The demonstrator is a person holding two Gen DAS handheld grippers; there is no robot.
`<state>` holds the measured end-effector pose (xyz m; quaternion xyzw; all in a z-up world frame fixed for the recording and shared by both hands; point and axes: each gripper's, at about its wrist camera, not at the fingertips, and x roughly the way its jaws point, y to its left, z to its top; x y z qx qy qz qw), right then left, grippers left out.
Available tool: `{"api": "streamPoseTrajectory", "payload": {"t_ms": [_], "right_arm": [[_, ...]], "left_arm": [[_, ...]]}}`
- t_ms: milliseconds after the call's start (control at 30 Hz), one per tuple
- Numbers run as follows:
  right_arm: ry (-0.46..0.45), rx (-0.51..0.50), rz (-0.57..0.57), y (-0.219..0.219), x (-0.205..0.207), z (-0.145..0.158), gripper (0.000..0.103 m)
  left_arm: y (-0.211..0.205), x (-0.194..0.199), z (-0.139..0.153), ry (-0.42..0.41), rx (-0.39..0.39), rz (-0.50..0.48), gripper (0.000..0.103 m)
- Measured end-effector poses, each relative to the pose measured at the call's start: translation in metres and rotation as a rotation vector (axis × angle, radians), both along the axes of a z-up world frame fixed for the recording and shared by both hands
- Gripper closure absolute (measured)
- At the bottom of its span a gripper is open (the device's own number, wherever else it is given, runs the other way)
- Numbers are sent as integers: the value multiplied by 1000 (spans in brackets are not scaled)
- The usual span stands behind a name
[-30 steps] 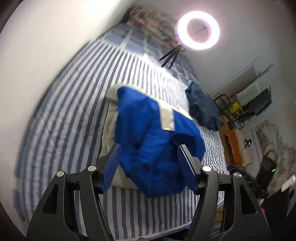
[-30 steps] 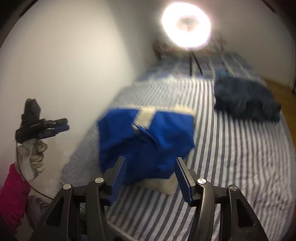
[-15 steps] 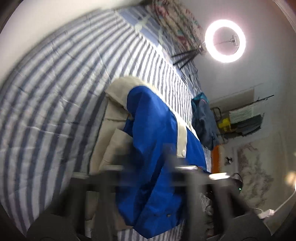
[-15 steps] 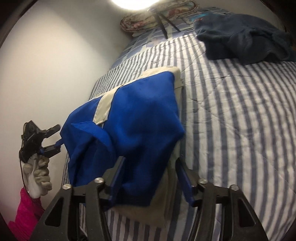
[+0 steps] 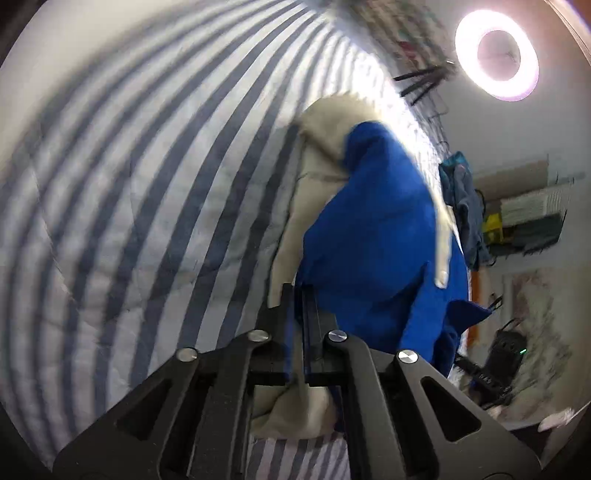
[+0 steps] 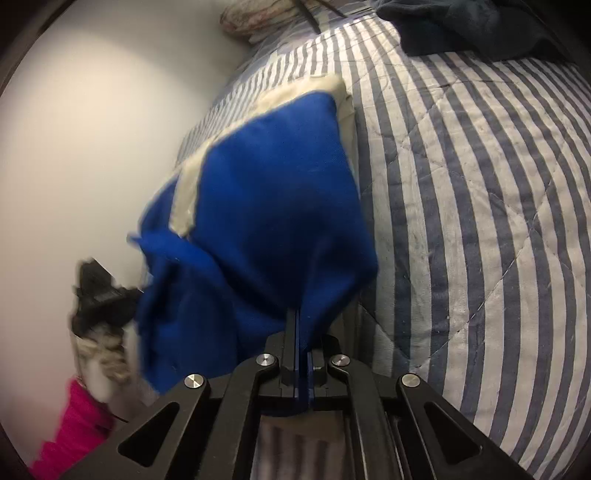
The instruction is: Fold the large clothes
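- A bedroom: a bed under a blue-and-white striped quilt runs along a pale wall, with a lit ring lamp at about 1 o'clock in the left wrist view and a dark blue heap of clothes near the far end of the bed.
- The blue and cream jacket lies bunched on the quilt near the bed's near edge, its cream lining showing along the far side and underneath.
- The left tongs are pressed together on the jacket's near edge, where blue cloth meets cream, at 6 o'clock of the garment in that view.
- The right tongs have just been closing and now pinch a fold of blue cloth at the jacket's lower edge.
- In the right wrist view, at 8 o'clock, a gloved hand with a pink sleeve carries the other tool beside the garment.
- Judged step: both near corners are gripped, ready for a lift or a spread.
- Risks from here:
  - Either pinch may hold only the outer layer; a lift would then leave the lining behind and twist the fold.
  - The grips look shallow, so a quick pull could slip the cloth free.
  - The jacket is crumpled, so an uneven lift by the two hands would skew the crease.
  - The garment sits close to the bed's edge; dragging it nearer could spill it off.
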<state>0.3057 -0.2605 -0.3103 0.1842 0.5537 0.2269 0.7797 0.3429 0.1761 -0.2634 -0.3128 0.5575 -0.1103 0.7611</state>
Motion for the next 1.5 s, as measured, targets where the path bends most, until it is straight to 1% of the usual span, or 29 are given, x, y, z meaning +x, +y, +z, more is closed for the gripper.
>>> {"api": "streamPoseTrajectory", "payload": {"t_ms": [33, 100, 167, 200, 233, 267, 300, 367, 467, 567, 600, 633, 667, 733, 767, 800, 867, 933, 1000, 1033, 1067, 1133, 1167, 1200, 1233, 1267, 1333, 1400, 1500], "right_arm": [[-19, -19, 21, 1, -2, 9, 98], [-59, -77, 36, -1, -10, 30, 81], [-122, -97, 35, -6, -21, 54, 79], [-183, -134, 25, -8, -25, 70, 76], [-241, -166, 19, -8, -28, 82, 73], [-285, -192, 16, -7, -28, 89, 71], [-324, -208, 13, -5, -17, 93, 71], [-373, -207, 12, 3, 2, 97, 71], [-400, -200, 26, 19, 35, 88, 73], [-377, -178, 49, 31, 64, 79, 75], [-369, -180, 57, 35, 72, 73, 75], [-361, -185, 63, 36, 76, 67, 75], [-349, -193, 66, 38, 76, 60, 75], [-289, -217, 77, 42, 82, 37, 75], [-247, -219, 90, 41, 85, 18, 79], [-219, -220, 94, 39, 87, 5, 81], [-218, -209, 86, 38, 87, -8, 84], [-217, -234, 89, 41, 87, -3, 83], [-201, -272, 99, 44, 83, 13, 80], [-221, -255, 107, 41, 75, 25, 79], [-240, -226, 119, 38, 67, 37, 79], [-278, -158, 155, 32, 47, 58, 78], [-294, -131, 175, 30, 39, 65, 76], [-310, -89, 209, 28, 28, 74, 72], [-318, -65, 231, 28, 22, 78, 70], [-330, -30, 265, 29, 13, 83, 68], [-335, -16, 306, 36, 7, 85, 66], [-343, -64, 343, 48, 4, 81, 66], [-313, -61, 365, 59, 11, 66, 67]], "left_arm": [[0, 0, 10, -24, 22, -3, 102], [0, 0, 40, -89, 46, -24, 102], [-3, 0, 69, -167, 106, -34, 96], [-7, 2, 83, -210, 133, -45, 92], [-11, 3, 91, -238, 154, -53, 82], [-18, 8, 101, -274, 186, -65, 76], [-27, 17, 107, -300, 214, -77, 76], [-40, 36, 110, -315, 231, -88, 76], [-58, 61, 104, -326, 266, -95, 76], [-70, 80, 86, -308, 303, -127, 76], [-72, 82, 75, -293, 322, -134, 76], [-72, 87, 56, -263, 352, -142, 76], [-70, 89, 43, -242, 358, -147, 76], [-65, 93, 11, -186, 341, -159, 78], [-63, 93, -7, -157, 307, -157, 78], [-61, 90, -17, -172, 284, -144, 78], [-65, 88, -16, -207, 310, -155, 78], [-65, 88, -10, -186, 313, -155, 78], [-67, 84, 6, -176, 340, -143, 78], [-67, 73, 20, -199, 342, -135, 78], [-70, 63, 32, -224, 336, -131, 78], [-81, 40, 54, -272, 285, -157, 78], [-87, 26, 63, -286, 248, -166, 77], [-92, 12, 69, -291, 180, -174, 74], [-97, 3, 69, -282, 117, -181, 68], [-105, -8, 66, -250, 27, -186, 66], [-124, -21, 54, -191, -75, -210, 66], [-150, -30, 38, -124, -125, -255, 66], [-176, -35, 22, -87, -154, -258, 62]]}}
